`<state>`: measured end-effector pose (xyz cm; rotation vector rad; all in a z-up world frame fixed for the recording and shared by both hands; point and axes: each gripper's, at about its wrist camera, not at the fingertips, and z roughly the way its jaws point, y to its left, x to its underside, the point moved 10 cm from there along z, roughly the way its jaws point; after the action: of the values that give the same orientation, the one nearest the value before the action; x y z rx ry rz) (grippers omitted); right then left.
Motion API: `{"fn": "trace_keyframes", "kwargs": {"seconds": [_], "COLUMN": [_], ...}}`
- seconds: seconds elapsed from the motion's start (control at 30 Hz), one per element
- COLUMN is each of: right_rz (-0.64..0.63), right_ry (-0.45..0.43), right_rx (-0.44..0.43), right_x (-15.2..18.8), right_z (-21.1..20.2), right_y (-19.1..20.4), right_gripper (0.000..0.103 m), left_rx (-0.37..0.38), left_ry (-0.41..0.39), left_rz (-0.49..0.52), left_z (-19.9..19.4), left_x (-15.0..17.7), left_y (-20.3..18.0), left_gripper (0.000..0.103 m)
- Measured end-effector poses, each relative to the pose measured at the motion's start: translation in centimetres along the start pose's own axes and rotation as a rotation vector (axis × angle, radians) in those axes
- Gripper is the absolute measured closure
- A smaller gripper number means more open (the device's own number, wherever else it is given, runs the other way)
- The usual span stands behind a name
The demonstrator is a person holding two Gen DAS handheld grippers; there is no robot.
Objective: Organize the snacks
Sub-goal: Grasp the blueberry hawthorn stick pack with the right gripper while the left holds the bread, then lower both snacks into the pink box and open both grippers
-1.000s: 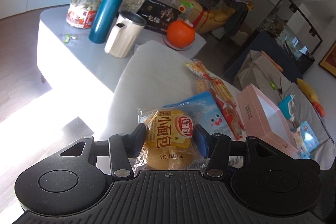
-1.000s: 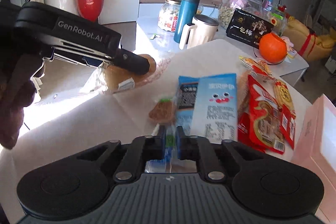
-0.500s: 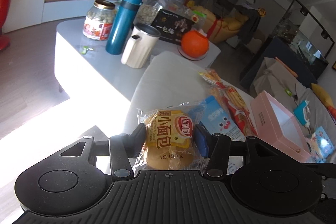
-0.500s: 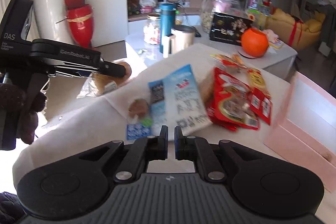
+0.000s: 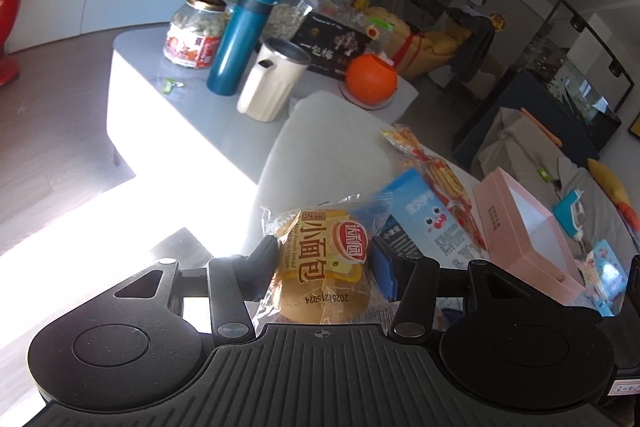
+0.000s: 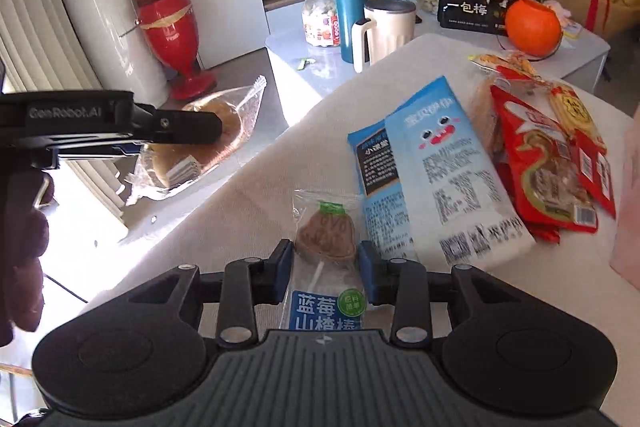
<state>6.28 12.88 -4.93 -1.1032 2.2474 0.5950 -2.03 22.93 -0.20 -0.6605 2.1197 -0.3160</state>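
My left gripper (image 5: 324,259) is shut on a yellow small-bread packet (image 5: 320,259) and holds it above the table's left edge; it also shows in the right wrist view (image 6: 192,147), held by the left gripper (image 6: 180,125). My right gripper (image 6: 324,267) is open, its jaws on either side of a clear-wrapped hawthorn lollipop (image 6: 326,239) lying on the white table (image 6: 248,199). Two blue snack packets (image 6: 440,163) and red packets (image 6: 548,155) lie beyond it. A pink open box (image 5: 524,227) sits at the right.
A lower grey side table (image 5: 160,95) carries a teal flask (image 5: 240,39), a cream mug (image 5: 272,83), a nut jar (image 5: 196,27), a black box (image 5: 332,47) and an orange (image 5: 372,79). A red vase (image 6: 172,31) stands on the floor.
My right gripper was shut, lifted away, then came back low and opened around the lollipop. My left gripper kept hold of the bread packet and swung its view slightly left.
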Motion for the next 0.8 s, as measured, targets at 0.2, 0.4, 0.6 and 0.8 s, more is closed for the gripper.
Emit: {"fn": "trace_keyframes", "kwargs": {"seconds": [0.2, 0.4, 0.6, 0.8], "right_rz": [0.077, 0.165, 0.247, 0.341], "right_ry": [-0.067, -0.076, -0.168, -0.246], "right_rx": [0.128, 0.364, 0.481, 0.524], "right_x": [4.2, 7.6, 7.6, 5.9], "right_z": [-8.9, -15.9, -20.6, -21.6], "right_y": [-6.1, -14.7, -20.0, -23.1], "right_gripper": [0.068, 0.068, 0.068, 0.068], "left_rx": [0.200, 0.386, 0.432, 0.431], "left_ry": [0.126, 0.077, 0.056, 0.045], "left_rz": [0.173, 0.349, 0.359, 0.371], "left_z": [1.8, 3.2, 12.3, 16.9], "left_x": [3.7, 0.8, -4.0, -3.7], "left_y": [-9.4, -21.5, -30.5, -31.1], "left_gripper": [0.048, 0.048, 0.048, 0.048]}}
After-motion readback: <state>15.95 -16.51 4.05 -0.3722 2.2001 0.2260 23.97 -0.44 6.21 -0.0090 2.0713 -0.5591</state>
